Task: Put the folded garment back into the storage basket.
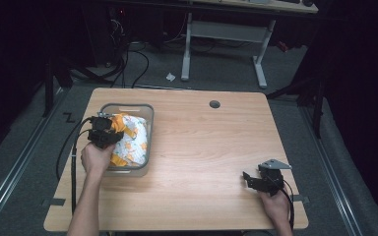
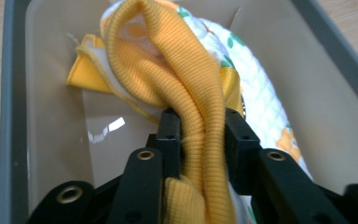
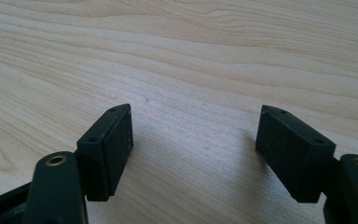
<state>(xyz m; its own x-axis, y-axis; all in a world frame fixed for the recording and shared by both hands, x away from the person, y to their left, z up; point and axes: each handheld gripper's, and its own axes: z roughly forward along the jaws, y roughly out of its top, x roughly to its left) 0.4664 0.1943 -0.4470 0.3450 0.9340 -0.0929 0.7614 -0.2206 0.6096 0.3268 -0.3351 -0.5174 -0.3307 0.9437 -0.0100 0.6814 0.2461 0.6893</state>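
A: Two grippers, one busy. The left gripper (image 2: 196,123) hangs over the grey bin (image 1: 147,110) at the left of the counter (image 1: 211,147), jaws pointed down into it.

B: What has it got?

A: A yellow ribbed band (image 2: 186,88) of cloth runs straight between its jaws in the left gripper view. The jaws stand narrowly apart with the band filling the gap and both pads against it, so it reads as a grip on the fabric.

B: And the rest of the cloth?

A: The band belongs to a white quilted garment (image 1: 135,137) printed with orange and green, which lies bundled inside the bin. In the high view it takes up most of the bin's floor, with a yellow edge near the corner closest to the person's left hand (image 1: 96,158).

B: The other side?

A: The right gripper (image 3: 193,140) sits low over bare wood near the front right corner of the counter, well apart from the bin. Its jaws stand wide open with nothing between them. The right hand (image 1: 275,204) holds it from below in the high view.
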